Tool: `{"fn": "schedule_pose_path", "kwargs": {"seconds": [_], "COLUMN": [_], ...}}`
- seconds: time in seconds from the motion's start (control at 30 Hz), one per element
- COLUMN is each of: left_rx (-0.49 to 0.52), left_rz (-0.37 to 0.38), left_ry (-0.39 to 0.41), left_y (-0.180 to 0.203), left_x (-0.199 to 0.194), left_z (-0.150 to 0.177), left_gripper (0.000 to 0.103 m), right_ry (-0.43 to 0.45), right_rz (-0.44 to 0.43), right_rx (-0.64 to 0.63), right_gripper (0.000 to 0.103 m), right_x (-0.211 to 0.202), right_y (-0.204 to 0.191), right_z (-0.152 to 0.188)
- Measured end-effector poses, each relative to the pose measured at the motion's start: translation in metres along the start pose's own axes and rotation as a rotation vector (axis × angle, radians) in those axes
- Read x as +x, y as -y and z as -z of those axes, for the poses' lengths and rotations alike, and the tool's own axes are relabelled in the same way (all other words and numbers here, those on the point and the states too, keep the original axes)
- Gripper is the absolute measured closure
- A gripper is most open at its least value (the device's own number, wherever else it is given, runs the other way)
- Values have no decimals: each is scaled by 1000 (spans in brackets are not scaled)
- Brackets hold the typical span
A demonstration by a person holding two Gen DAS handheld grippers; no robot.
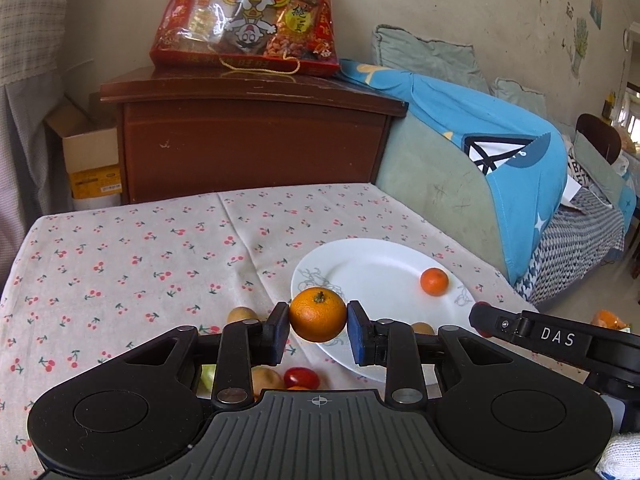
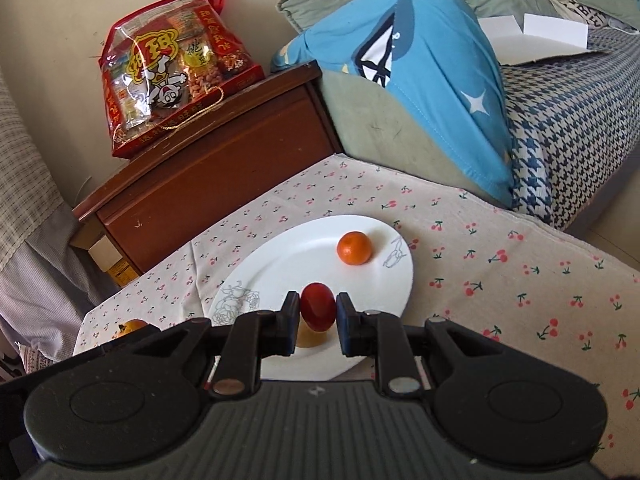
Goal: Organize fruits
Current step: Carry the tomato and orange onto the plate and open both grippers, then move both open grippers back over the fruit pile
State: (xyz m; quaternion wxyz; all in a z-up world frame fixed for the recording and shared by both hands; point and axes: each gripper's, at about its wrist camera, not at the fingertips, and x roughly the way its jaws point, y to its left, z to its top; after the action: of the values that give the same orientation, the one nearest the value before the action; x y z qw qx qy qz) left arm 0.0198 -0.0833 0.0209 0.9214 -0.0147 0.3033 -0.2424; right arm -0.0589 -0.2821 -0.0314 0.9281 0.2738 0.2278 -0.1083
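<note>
White plate (image 2: pixel 280 264) near worktop's far right corner holding one mandarin (image 2: pixel 354 248); left gripper (image 1: pixel 318 320) jaws pinching an orange (image 1: pixel 318 314), right gripper (image 2: pixel 318 312) jaws pinching a cherry tomato (image 2: pixel 317 306).

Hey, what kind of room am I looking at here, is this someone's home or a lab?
Most likely a lived-in home, probably a living room or bedroom. A cushioned sofa draped with a blue cloth stands beside a wooden cabinet bearing a red snack gift bag, and a cherry-print tablecloth covers the table.
</note>
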Motion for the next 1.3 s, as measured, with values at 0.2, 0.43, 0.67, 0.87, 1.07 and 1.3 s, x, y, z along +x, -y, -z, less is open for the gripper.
{"fn": "schedule_pose_path", "kwargs": {"seconds": [0.2, 0.43, 0.67, 0.87, 1.07, 1.3], "left_rx": [7, 8, 17, 18, 19, -16], "left_rz": [20, 31, 37, 48, 30, 10], "left_ry": [-30, -67, -96, -98, -58, -60], "left_y": [7, 12, 17, 20, 21, 10], "left_x": [20, 39, 55, 61, 50, 32], "left_z": [4, 9, 13, 12, 5, 1], "left_gripper": [75, 75, 75, 68, 40, 30], "right_ry": [-18, -36, -55, -37, -18, -11], "right_rz": [8, 28, 42, 30, 29, 25], "right_rx": [21, 42, 78, 100, 99, 76], "right_gripper": [84, 84, 83, 79, 79, 69], "right_x": [8, 19, 29, 28, 25, 18], "right_y": [4, 7, 14, 15, 14, 10], "right_z": [1, 1, 2, 0, -3, -2]}}
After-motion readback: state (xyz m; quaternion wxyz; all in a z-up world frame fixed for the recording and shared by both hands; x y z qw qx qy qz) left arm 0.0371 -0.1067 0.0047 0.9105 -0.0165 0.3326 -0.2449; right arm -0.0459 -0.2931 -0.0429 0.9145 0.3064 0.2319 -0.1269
